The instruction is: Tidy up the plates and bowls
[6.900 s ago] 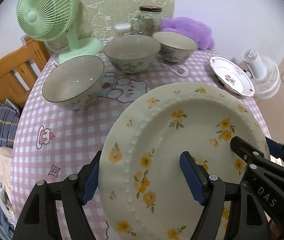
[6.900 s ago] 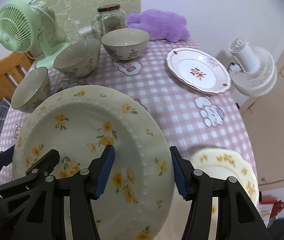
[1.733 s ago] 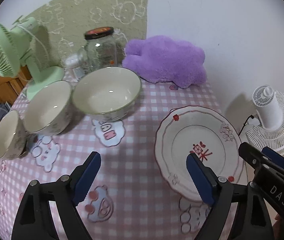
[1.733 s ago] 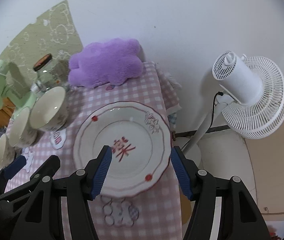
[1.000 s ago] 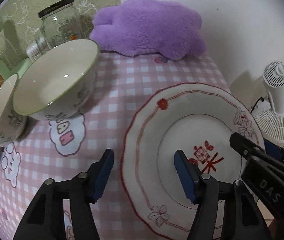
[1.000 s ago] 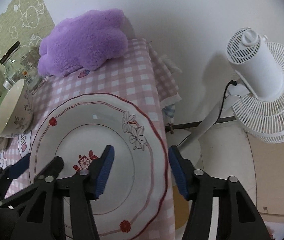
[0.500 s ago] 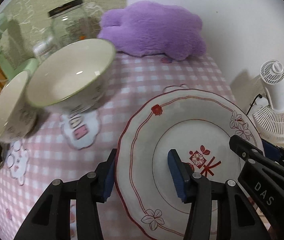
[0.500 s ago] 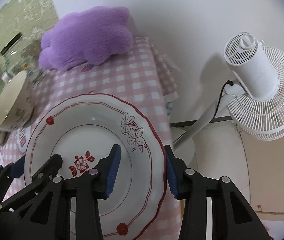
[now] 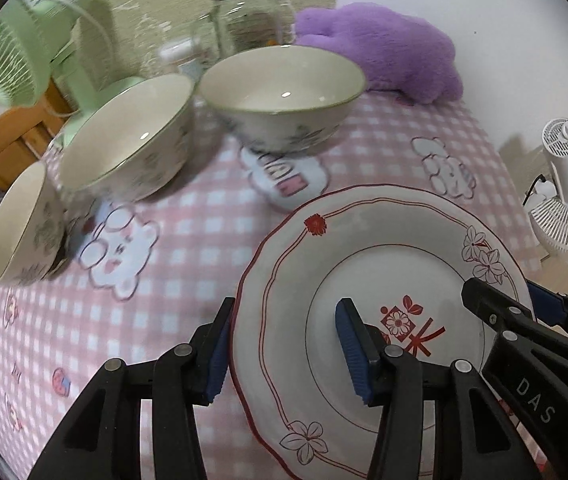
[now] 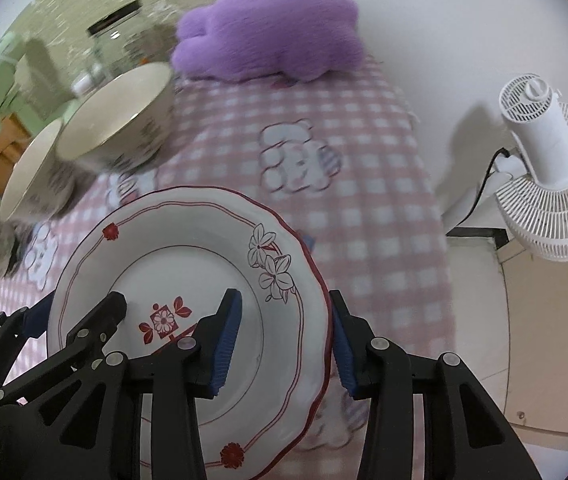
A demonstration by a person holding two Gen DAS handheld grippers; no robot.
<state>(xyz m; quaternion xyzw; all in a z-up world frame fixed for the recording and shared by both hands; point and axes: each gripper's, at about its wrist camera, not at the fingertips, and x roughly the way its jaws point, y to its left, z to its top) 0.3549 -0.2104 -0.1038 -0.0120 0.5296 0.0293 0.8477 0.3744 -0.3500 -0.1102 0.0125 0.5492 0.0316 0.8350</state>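
left wrist: glossy scalloped plate (image 9: 383,264), red-lined rim.

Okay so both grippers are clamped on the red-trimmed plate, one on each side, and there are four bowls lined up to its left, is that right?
Not quite: only three bowls line up to its left, as the left wrist view shows. The rest holds: the left gripper and right gripper each clamp a side of the red-trimmed plate.

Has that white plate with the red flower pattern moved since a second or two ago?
Yes. The red-patterned plate lay beside the purple cushion; now both hand-held grippers hold it by opposite rims, farther from the cushion, toward the camera.
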